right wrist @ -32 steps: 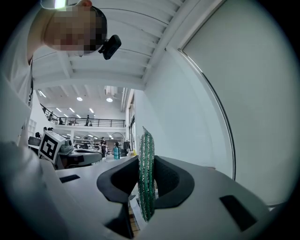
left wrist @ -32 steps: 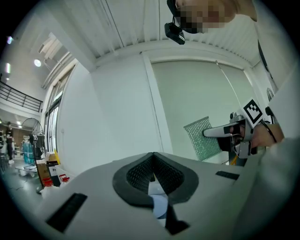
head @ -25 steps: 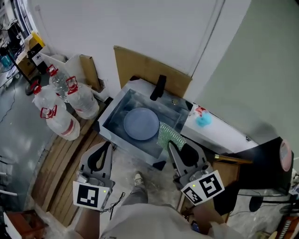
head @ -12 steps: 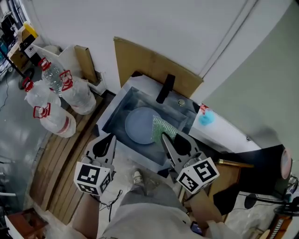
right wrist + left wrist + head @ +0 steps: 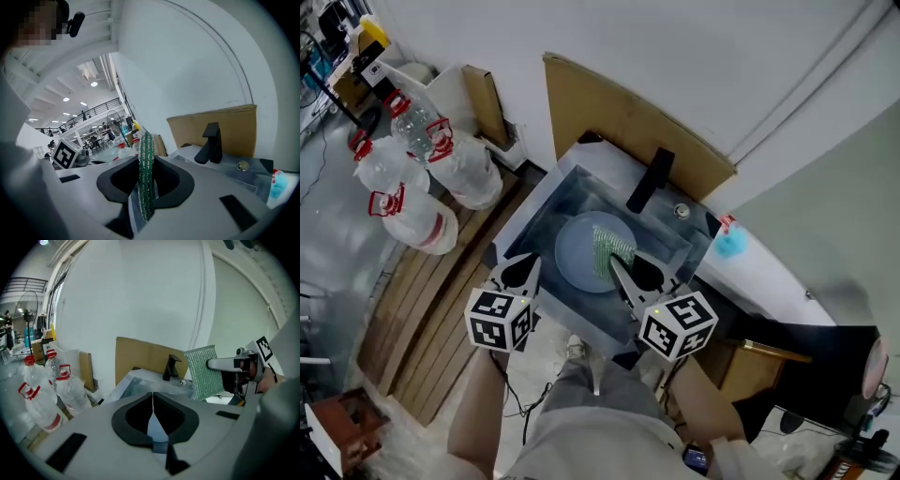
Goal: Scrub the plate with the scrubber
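Head view: both have dropped toward the sink (image 5: 546,202) — the right hand-held gripper (image 5: 617,268) now has the scrubber (image 5: 611,246) over the plate (image 5: 577,258), at its 3 o'clock side. Left gripper view: left hand-held gripper (image 5: 153,401) closed, empty. Right gripper view: scrubber pinched edge-on, so scrubbing's next, I'd guess.

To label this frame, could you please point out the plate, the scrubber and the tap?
plate (image 5: 574,255), head view, bare left part of its face.
scrubber (image 5: 615,246), head view, middle of the green mesh.
tap (image 5: 649,181), head view, middle of its black body.
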The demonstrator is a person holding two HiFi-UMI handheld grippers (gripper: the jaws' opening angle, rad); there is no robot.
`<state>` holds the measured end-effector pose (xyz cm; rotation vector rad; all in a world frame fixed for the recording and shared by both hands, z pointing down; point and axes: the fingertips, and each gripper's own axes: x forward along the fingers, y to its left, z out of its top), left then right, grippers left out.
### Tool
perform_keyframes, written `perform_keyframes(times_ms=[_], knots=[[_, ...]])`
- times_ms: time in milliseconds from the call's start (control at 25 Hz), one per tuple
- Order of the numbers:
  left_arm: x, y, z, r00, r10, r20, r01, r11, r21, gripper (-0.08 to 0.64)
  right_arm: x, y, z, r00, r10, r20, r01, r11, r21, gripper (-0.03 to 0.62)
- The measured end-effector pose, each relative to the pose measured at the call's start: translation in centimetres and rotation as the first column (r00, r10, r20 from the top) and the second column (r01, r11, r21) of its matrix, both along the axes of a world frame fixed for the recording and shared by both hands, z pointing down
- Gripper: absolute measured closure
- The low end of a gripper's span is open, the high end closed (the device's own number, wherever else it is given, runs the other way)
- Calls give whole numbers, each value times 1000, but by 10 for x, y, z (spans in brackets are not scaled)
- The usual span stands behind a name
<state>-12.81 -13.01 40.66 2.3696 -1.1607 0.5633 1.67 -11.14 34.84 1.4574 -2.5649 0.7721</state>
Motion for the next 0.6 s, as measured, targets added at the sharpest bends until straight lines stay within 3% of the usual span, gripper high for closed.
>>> perform_keyframes(times_ms=[320,440,600], knots=[[11,-50,57,993,-103,-54,94,985,-143,535,-18,-37,69,994,-105,-44,100,989,-107,485],[18,-63,80,994,-101,-48,90,977,-192,434,-21,-52,91,990,-125,-60,115,984,-138,485],[26,-71,116,997,-75,1,72,964,-257,404,-23,-65,121,987,-145,-73,129,974,-185,485]])
